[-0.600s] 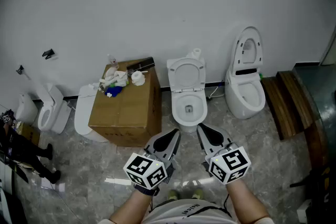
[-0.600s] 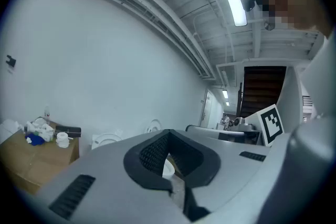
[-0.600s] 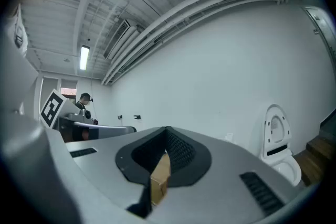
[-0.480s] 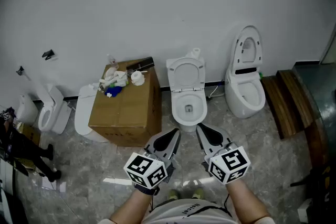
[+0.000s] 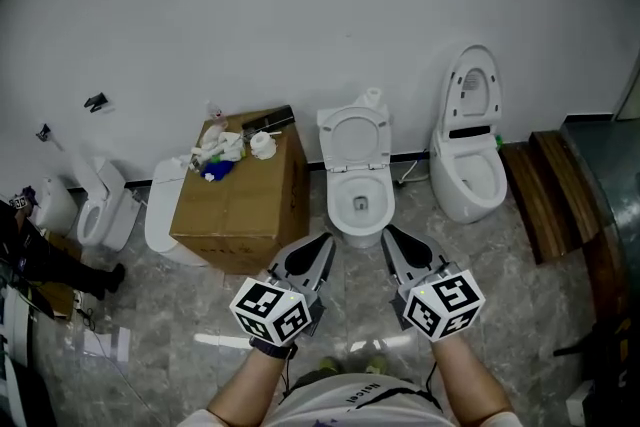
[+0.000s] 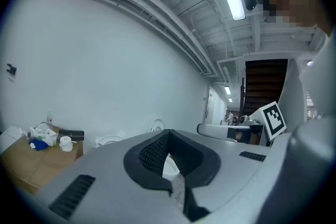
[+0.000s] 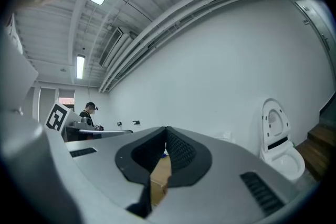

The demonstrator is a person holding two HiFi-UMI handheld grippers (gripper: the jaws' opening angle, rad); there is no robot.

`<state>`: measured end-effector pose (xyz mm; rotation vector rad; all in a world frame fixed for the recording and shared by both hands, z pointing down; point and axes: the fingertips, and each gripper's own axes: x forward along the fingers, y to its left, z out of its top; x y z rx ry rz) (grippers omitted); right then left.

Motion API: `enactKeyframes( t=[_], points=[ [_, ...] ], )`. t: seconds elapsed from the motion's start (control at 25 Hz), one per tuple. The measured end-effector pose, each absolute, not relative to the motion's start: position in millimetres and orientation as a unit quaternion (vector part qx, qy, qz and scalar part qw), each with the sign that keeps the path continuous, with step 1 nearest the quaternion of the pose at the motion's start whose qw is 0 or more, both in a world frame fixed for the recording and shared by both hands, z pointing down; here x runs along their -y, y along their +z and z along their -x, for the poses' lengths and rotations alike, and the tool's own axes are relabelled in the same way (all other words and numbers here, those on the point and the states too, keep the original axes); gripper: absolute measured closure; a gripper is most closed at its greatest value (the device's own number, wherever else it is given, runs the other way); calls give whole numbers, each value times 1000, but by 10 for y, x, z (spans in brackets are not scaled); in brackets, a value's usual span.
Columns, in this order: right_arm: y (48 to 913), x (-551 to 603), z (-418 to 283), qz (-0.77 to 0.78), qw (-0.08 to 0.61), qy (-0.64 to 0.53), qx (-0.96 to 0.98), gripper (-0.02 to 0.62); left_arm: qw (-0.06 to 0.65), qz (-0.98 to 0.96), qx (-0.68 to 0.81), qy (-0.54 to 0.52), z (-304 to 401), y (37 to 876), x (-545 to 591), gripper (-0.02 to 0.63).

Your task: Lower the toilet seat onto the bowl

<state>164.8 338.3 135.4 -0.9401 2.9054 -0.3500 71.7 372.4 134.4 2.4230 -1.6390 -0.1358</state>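
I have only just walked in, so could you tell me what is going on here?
A person faces the middle toilet, holding the left gripper and right gripper level, short of it. Both have their jaws shut on nothing. The toilet seat stands raised, not yet touched, so lowering has not begun.

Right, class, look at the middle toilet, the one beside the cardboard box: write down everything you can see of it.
The middle toilet is glossy white, ceramic by the look, standing on the grey stone-patterned floor against the white wall. Its seat is raised, leaning back towards the wall, leaving the bowl open. A small white roll sits on top behind the seat. The cardboard box stands close beside it. The left gripper and right gripper, both shut, hang short of it, touching nothing.
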Motion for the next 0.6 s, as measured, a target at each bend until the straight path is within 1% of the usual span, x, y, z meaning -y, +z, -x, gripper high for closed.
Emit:
enactKeyframes(
  t=[0.28,0.6],
  points=[
    [1416,-3318,-1774,299,43,-124,-945,580,105,-818,564,-40,-795,1389,-3660,597],
    [1564,-3034,-1674,311,29,-139,-940,580,113,-822,557,-41,-676,1502,-3325,597]
  ],
)
